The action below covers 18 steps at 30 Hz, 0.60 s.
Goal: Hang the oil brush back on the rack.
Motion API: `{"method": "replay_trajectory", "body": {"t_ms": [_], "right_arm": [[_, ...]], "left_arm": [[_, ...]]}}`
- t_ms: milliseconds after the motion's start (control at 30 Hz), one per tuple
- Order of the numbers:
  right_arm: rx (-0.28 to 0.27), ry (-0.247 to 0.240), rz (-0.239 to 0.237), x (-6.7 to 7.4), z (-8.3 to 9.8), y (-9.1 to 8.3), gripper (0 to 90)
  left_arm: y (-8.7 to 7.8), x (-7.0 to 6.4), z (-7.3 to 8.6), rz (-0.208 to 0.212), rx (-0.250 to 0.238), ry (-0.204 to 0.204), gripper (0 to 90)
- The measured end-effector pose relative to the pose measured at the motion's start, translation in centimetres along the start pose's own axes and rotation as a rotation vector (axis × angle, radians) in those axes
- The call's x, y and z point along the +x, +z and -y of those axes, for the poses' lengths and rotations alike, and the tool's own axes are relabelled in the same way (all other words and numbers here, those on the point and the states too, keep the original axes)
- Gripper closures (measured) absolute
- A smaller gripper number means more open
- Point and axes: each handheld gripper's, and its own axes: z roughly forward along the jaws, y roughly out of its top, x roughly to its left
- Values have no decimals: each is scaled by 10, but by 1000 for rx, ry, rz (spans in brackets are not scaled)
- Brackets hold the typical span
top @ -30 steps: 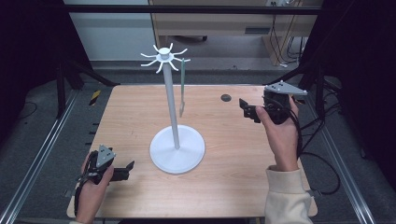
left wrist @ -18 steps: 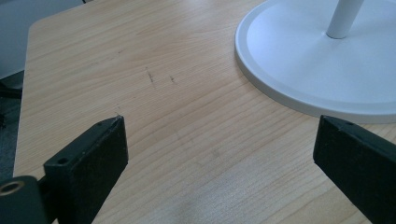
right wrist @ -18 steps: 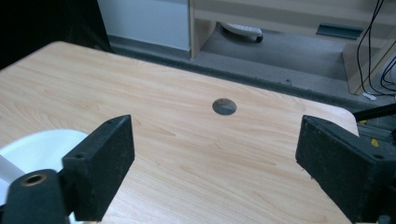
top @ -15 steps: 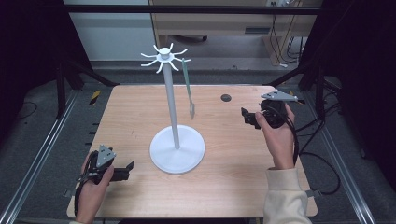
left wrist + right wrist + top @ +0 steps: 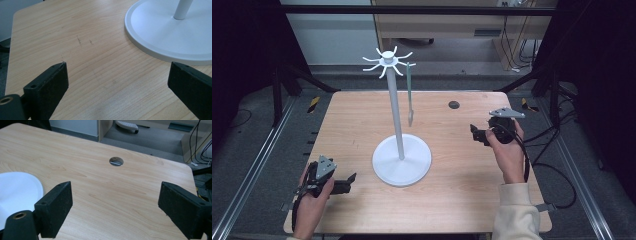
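A white hook stand [image 5: 401, 150] sits mid-table on its round base, its thin pole rising to a crown of curved prongs; from one prong on the far right side hangs a slim grey-green utensil [image 5: 409, 92], perhaps a long-handled spatula or spoon, though the high view is too small to settle which; it hangs free of the pole, its lower end above the table [image 5: 362, 107] behind the base.

The right gripper [image 5: 477, 134] is held above the right part of the table, well apart from the stand, its jaws spread wide with nothing between them; its own view looks across bare wood toward the round cable hole [image 5: 116, 161], with the edge of the stand's base at the left. The left gripper [image 5: 346, 183] rests low at the near left corner, jaws likewise parted and empty, the base rim [image 5: 155, 47] just ahead of it.

The hanging appears done, so the step in hand looks like drawing clear. To do it well: keep the right gripper's path outward and away from the pole, since a knock would set the utensil swinging off its prong; keep the jaws parted so the trailing cable and fingers [image 5: 53, 207] snag nothing; leave the left gripper where it lies, short of the base.
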Motion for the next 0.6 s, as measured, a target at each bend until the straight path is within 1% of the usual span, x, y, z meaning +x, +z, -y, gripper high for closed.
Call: {"method": "replay_trajectory", "body": {"t_ms": [267, 367, 433, 600], "right_arm": [[57, -13, -17, 0, 19, 19, 131], [73, -14, -34, 1, 28, 28, 132], [102, -13, -47, 3, 34, 35, 132], [150, -15, -76, 8, 46, 49, 133]], "left_arm": [[1, -1, 0, 6, 1, 0, 28], [1, -1, 0, 7, 2, 1, 28], [1, -1, 0, 4, 3, 3, 28], [0, 0, 1, -3, 0, 1, 28]]}}
